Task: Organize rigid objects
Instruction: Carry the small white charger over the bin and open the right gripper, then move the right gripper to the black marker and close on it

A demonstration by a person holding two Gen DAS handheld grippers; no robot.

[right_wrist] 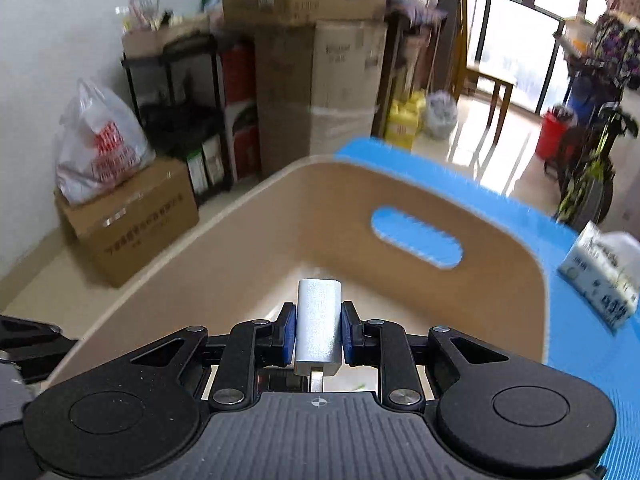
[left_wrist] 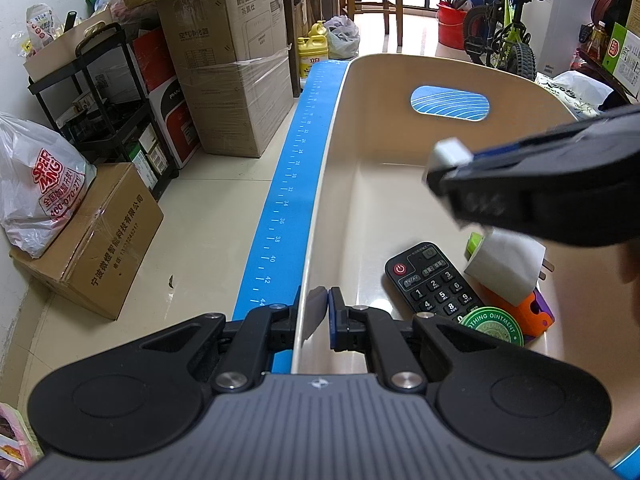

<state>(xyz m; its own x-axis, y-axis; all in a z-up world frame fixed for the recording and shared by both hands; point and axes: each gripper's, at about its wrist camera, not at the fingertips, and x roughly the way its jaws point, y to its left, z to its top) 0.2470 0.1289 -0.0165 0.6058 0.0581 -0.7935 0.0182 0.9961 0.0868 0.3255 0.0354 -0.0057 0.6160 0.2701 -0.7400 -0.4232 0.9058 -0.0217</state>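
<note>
A beige bin (left_wrist: 360,184) with an oval handle hole stands on a blue mat (left_wrist: 288,200). My left gripper (left_wrist: 314,314) is shut on the bin's near left rim. In the bin lie a black remote (left_wrist: 430,284), a white plug adapter (left_wrist: 506,270), a green ointment tin (left_wrist: 492,326) and an orange and purple item (left_wrist: 532,312). My right gripper (right_wrist: 319,328) is shut on a silver charger block (right_wrist: 319,326) and holds it above the bin (right_wrist: 248,240). It also shows in the left wrist view (left_wrist: 448,164), over the bin's right side.
A tissue pack (right_wrist: 600,280) lies on the mat right of the bin. Left of the mat on the floor are cardboard boxes (left_wrist: 100,236), a plastic bag (left_wrist: 36,188) and a black shelf (left_wrist: 108,108). A bicycle (left_wrist: 504,28) and red bucket (left_wrist: 452,24) stand far back.
</note>
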